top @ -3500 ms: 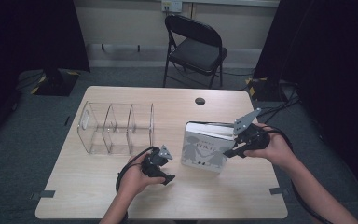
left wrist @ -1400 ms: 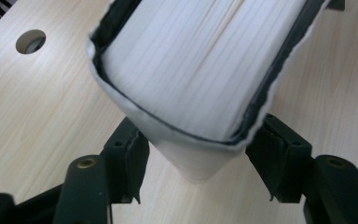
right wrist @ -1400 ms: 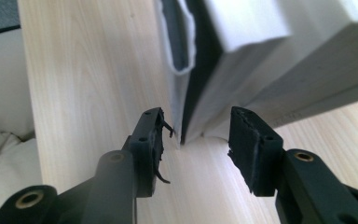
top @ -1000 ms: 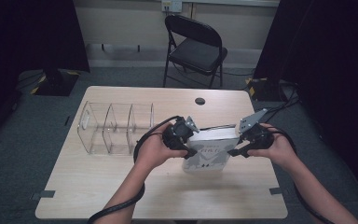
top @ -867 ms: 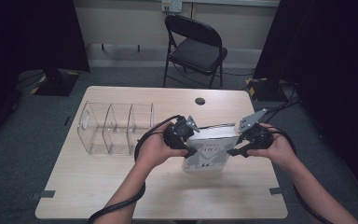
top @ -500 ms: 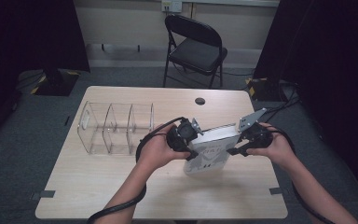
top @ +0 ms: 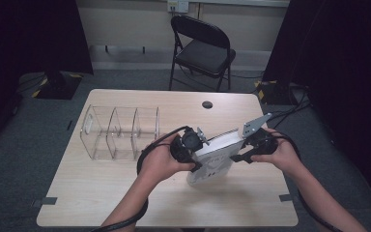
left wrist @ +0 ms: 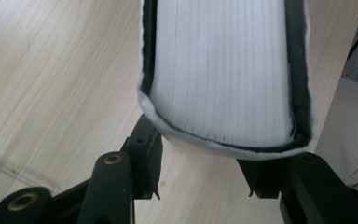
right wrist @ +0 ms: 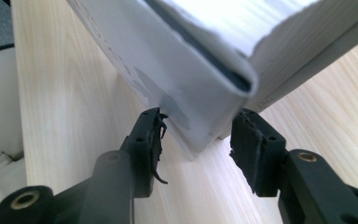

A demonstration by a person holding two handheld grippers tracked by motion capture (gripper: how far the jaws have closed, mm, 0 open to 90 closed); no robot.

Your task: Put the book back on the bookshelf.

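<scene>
Book [top: 216, 159] stands tilted on the desk [top: 101, 188], clamped at either end by left gripper [top: 196, 147] and right gripper [top: 237, 150], not yet moved to the clear organizer [top: 121, 133].

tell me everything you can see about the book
The book is thick, with a white, faintly printed cover and a pale block of pages. It is closed and tilted, its lower edge on the wooden table, right of the clear organizer. The left gripper clamps one end across its thickness. The right gripper straddles a corner at the other end; whether its fingers press is unclear.
</scene>
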